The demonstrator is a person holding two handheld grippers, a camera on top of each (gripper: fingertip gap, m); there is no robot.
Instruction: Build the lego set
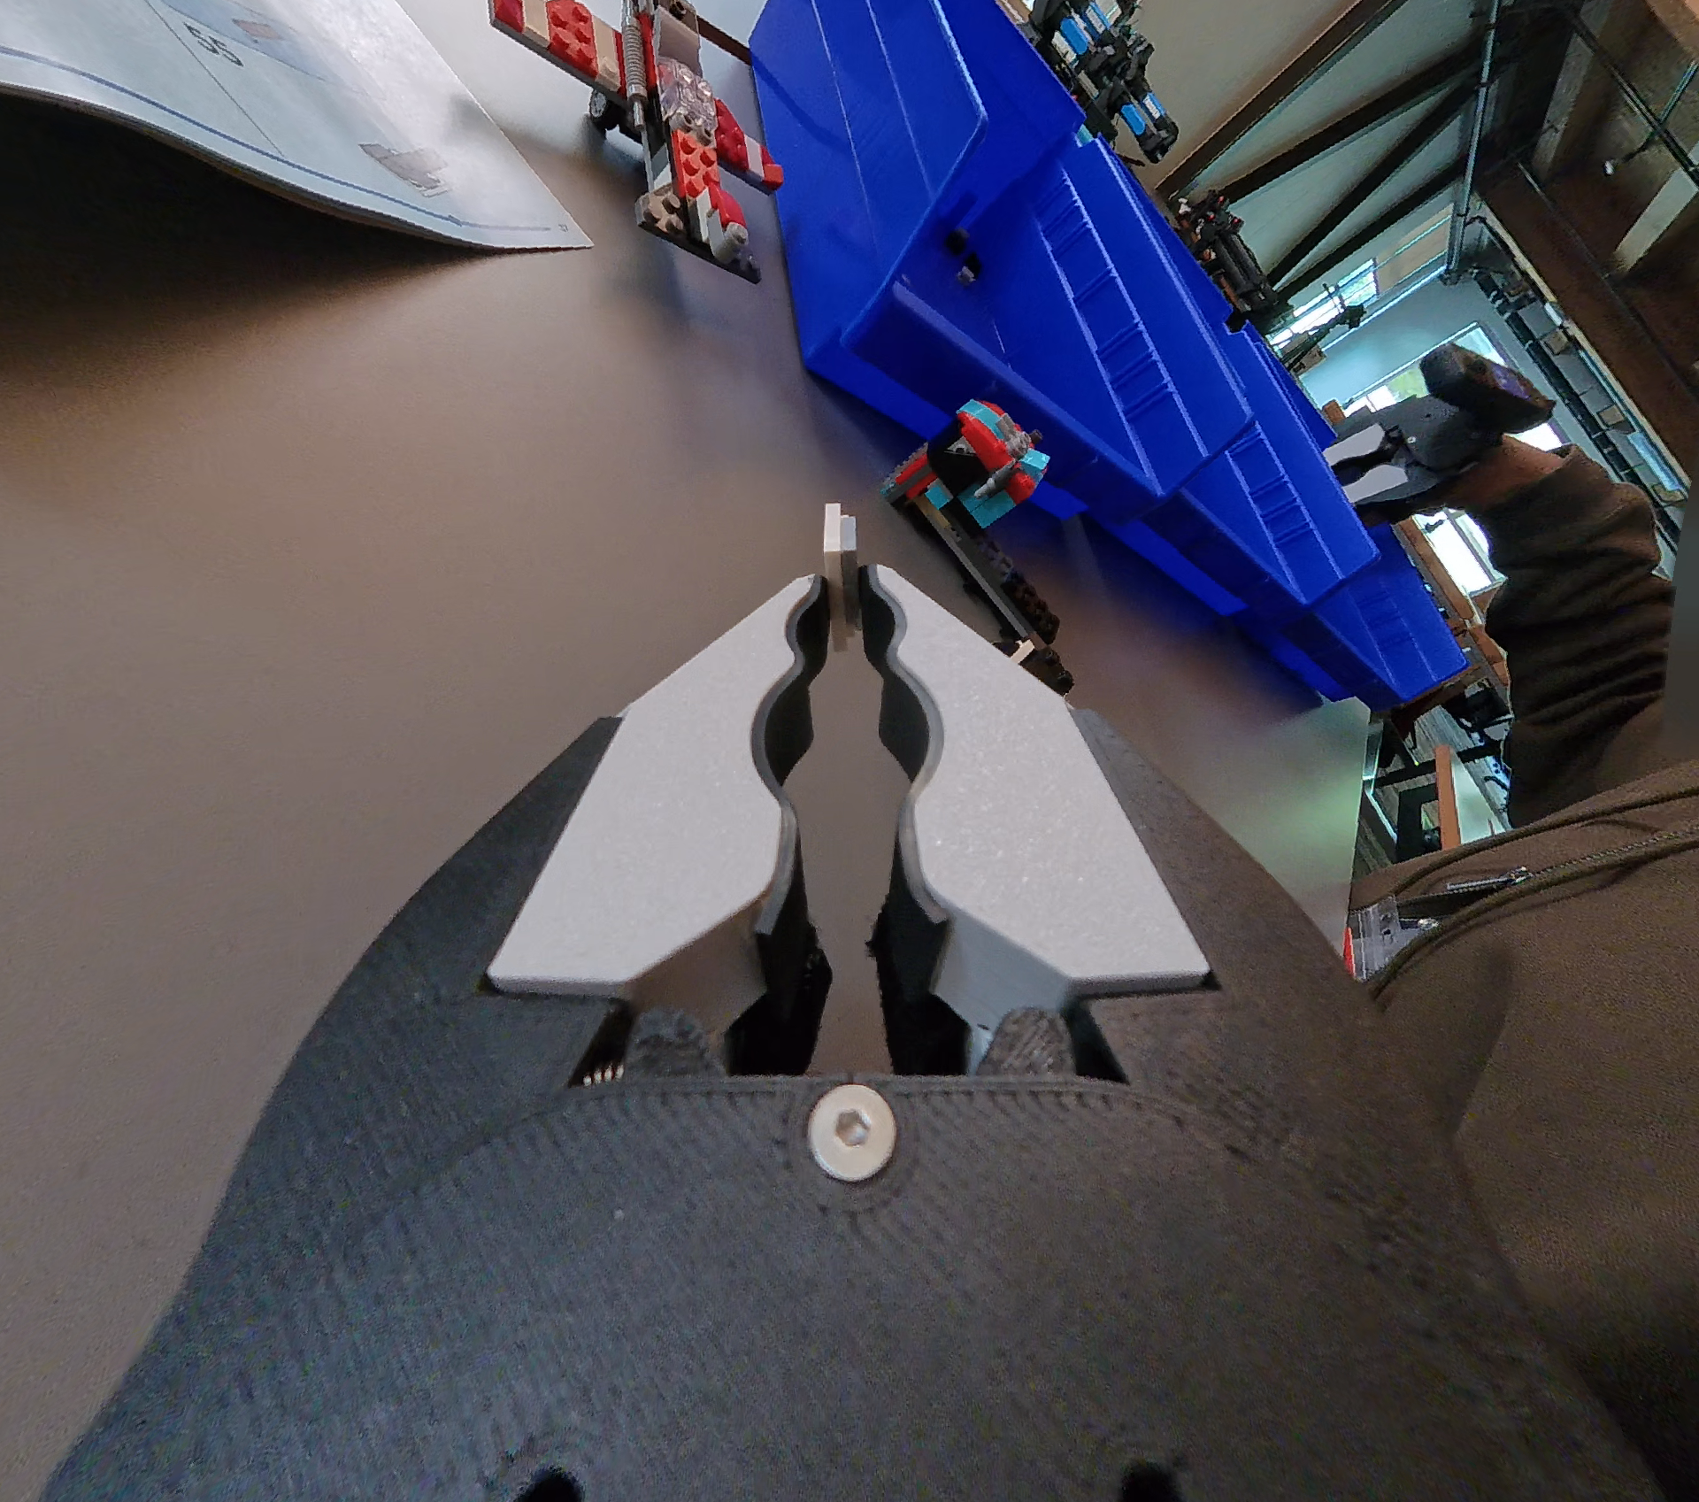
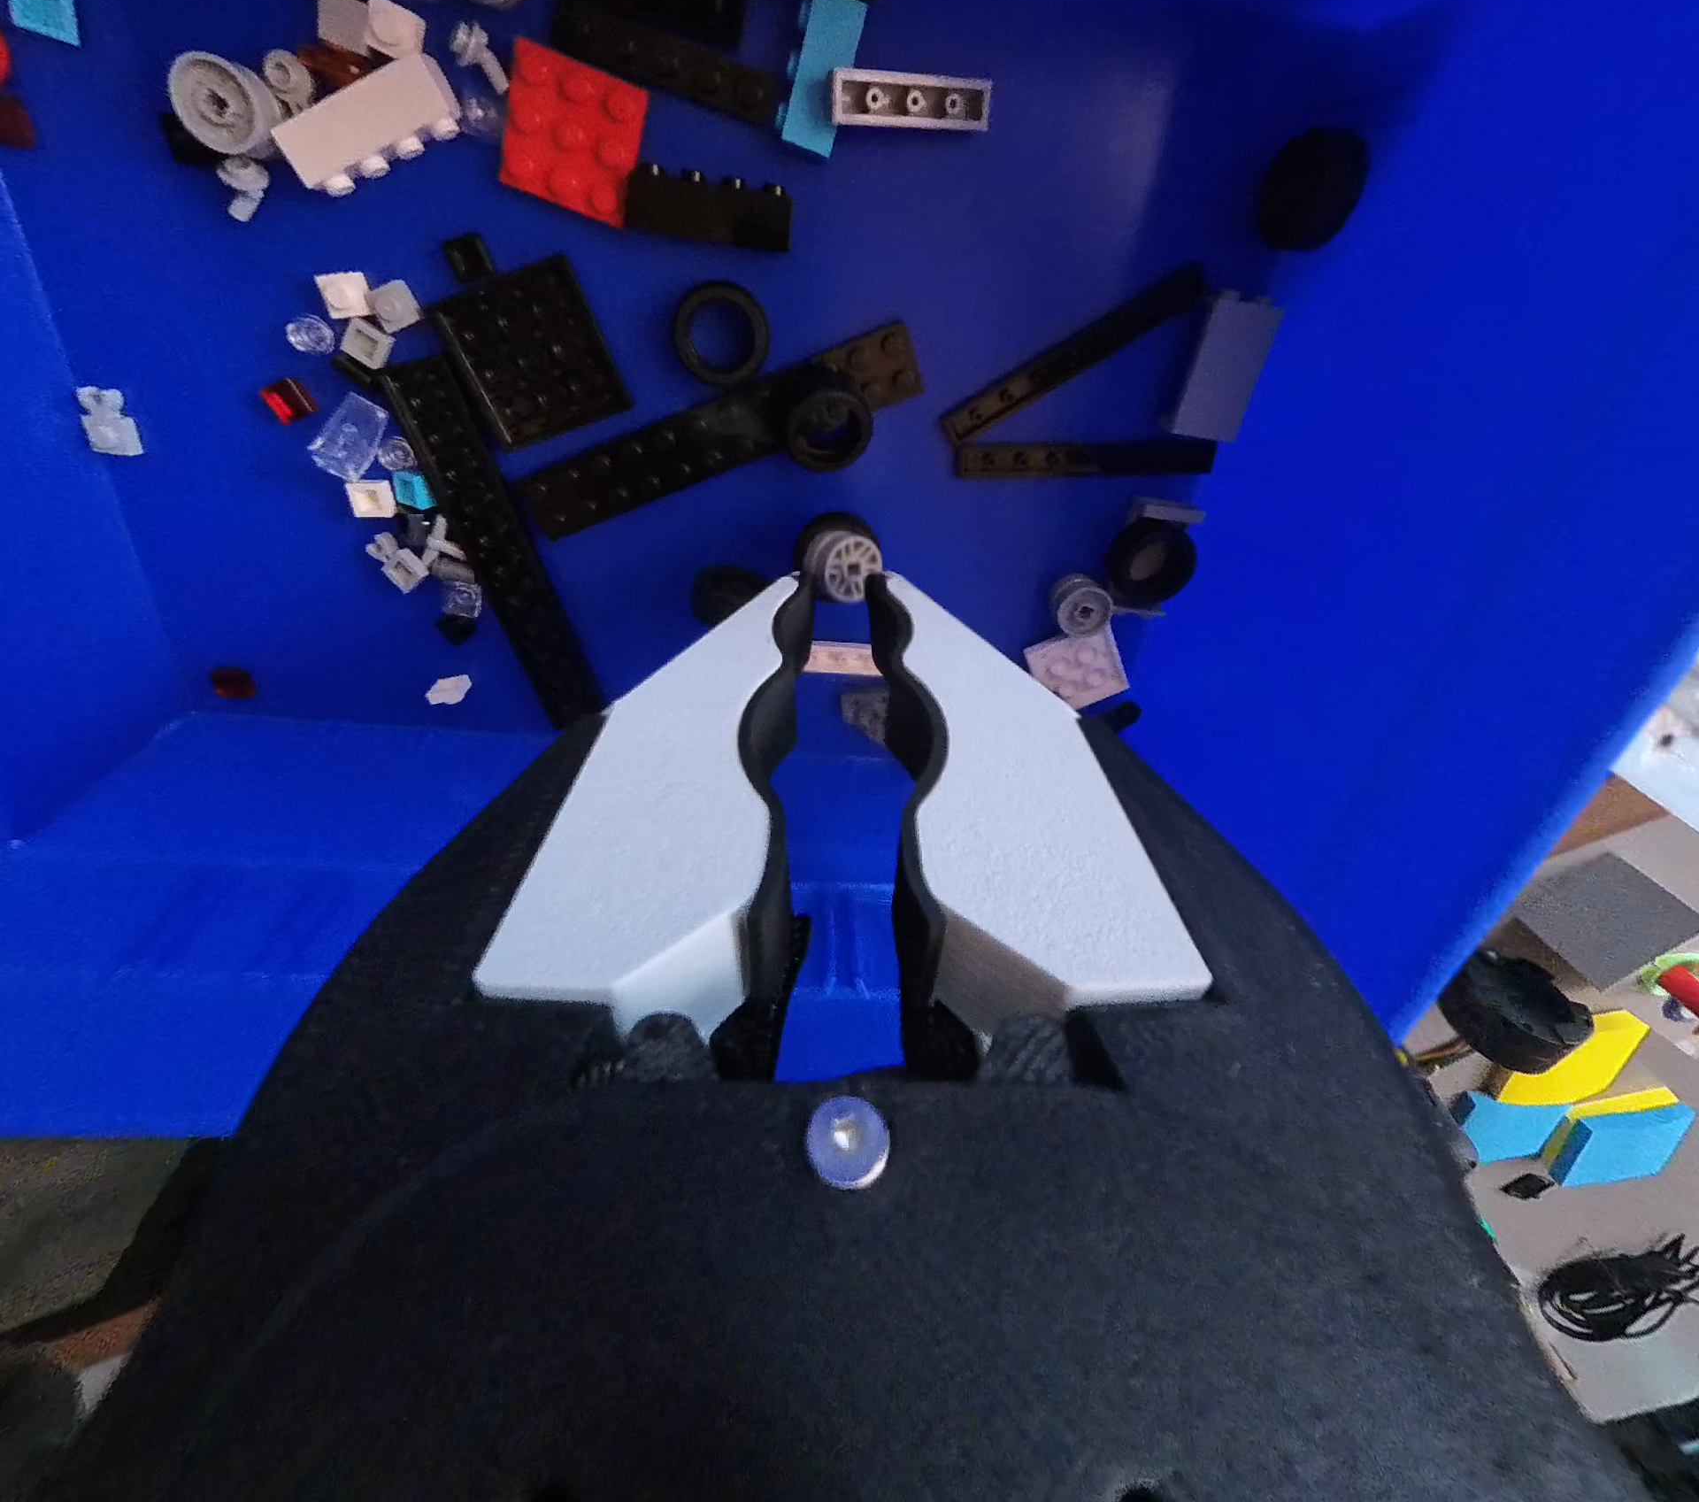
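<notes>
The desk (image 1: 276,538) carries a row of blue bins (image 1: 919,124), an open instruction booklet (image 1: 230,32), a red-and-white brick plane (image 1: 662,106) that looks largely built, and a smaller red-and-teal brick assembly (image 1: 988,460) with a dark strip, seemingly unfinished. Inside one blue bin (image 2: 1471,354) loose pieces remain: black plates (image 2: 533,345), a red plate (image 2: 575,129), tyres. The right gripper (image 2: 841,584) reaches into it, fingers clenched on a small grey wheel hub (image 2: 841,561). The left gripper (image 1: 841,593) hovers over the desk, fingers pinching two thin stacked plates, white and grey (image 1: 838,566).
</notes>
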